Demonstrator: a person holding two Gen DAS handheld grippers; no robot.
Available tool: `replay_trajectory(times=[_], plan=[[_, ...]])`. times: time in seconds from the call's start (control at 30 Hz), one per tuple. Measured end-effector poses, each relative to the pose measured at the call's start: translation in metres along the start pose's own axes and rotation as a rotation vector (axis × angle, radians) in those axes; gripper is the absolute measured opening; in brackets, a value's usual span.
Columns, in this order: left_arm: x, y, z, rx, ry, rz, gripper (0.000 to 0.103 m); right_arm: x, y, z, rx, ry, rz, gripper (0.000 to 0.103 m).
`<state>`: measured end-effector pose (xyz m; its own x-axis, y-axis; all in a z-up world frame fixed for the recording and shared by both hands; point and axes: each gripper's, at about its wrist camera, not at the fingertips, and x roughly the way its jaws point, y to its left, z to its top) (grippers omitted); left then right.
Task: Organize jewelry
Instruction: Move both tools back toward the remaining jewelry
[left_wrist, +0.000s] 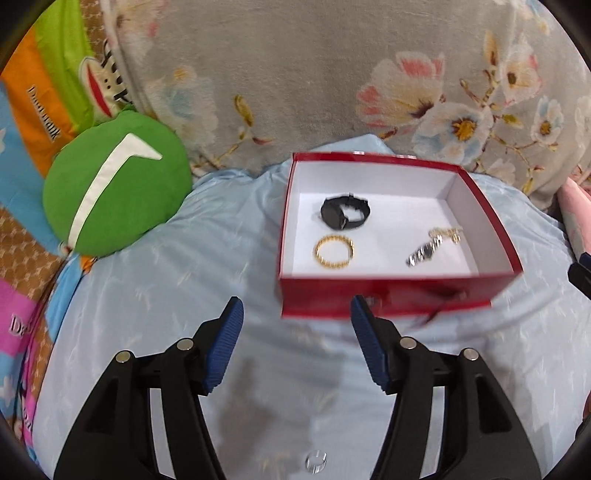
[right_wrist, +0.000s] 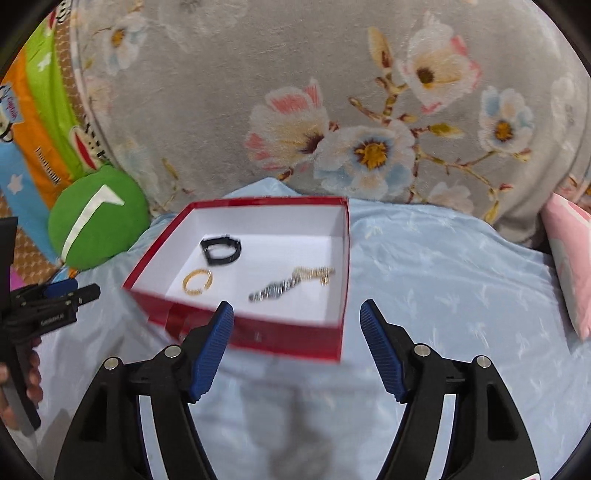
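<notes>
Fingers on both grippers wide apart, nothing held: left gripper (left_wrist: 297, 345), right gripper (right_wrist: 296, 350). Red box (left_wrist: 388, 297) sits on blue sheet (left_wrist: 166, 295); inside, left to right: gold bangle (left_wrist: 334, 252), black watch (left_wrist: 344, 212), silver watch (left_wrist: 424, 253), gold chain (left_wrist: 447, 232). Clear ring (left_wrist: 316, 461) lies outside, near left gripper. Risk: soft bedding, ring gets pressed in or missed; silver watch and chain touch, could tangle.

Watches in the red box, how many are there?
2. A black watch lies toward the back left of the red box; a silver watch lies front right, touching a gold chain. Nothing else seems hidden inside.
</notes>
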<state>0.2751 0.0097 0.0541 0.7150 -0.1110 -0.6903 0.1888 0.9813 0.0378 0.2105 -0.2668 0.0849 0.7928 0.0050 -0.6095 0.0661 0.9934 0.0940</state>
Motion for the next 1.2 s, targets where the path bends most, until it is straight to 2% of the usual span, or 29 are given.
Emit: replay_trajectory(times=[0.13, 0.23, 0.47, 0.53, 0.67, 0.8, 0.93, 1.1, 1.17, 1.2], plan=[[-0.022, 0.008, -0.040, -0.007, 0.022, 0.015, 0.060, -0.031, 0.005, -0.051, -0.016, 0.031, -0.034, 0.071], [-0.031, 0.012, -0.069, -0.025, 0.050, 0.019, 0.060, -0.046, 0.005, -0.094, 0.018, 0.076, -0.031, 0.072], [-0.034, 0.013, -0.131, -0.076, 0.137, -0.008, 0.060, -0.049, 0.013, -0.175, 0.098, 0.203, -0.010, 0.073], [-0.032, 0.013, -0.144, -0.087, 0.162, -0.011, 0.060, -0.045, 0.015, -0.190, 0.116, 0.221, -0.013, 0.079], [-0.028, 0.013, -0.164, -0.104, 0.200, -0.027, 0.060, -0.037, 0.020, -0.206, 0.138, 0.241, -0.013, 0.080], [-0.023, 0.014, -0.175, -0.103, 0.215, -0.012, 0.060, -0.026, 0.024, -0.212, 0.153, 0.254, -0.011, 0.081], [-0.015, 0.018, -0.178, -0.125, 0.236, -0.018, 0.060, -0.016, 0.030, -0.213, 0.146, 0.253, -0.016, 0.086], [-0.005, 0.016, -0.174, -0.123, 0.238, -0.016, 0.060, -0.007, 0.037, -0.207, 0.115, 0.254, -0.040, 0.086], [0.002, 0.015, -0.171, -0.124, 0.245, -0.020, 0.060, -0.004, 0.038, -0.205, 0.114, 0.256, -0.055, 0.083], [0.007, 0.014, -0.170, -0.127, 0.251, -0.021, 0.060, -0.003, 0.038, -0.204, 0.109, 0.257, -0.064, 0.076]])
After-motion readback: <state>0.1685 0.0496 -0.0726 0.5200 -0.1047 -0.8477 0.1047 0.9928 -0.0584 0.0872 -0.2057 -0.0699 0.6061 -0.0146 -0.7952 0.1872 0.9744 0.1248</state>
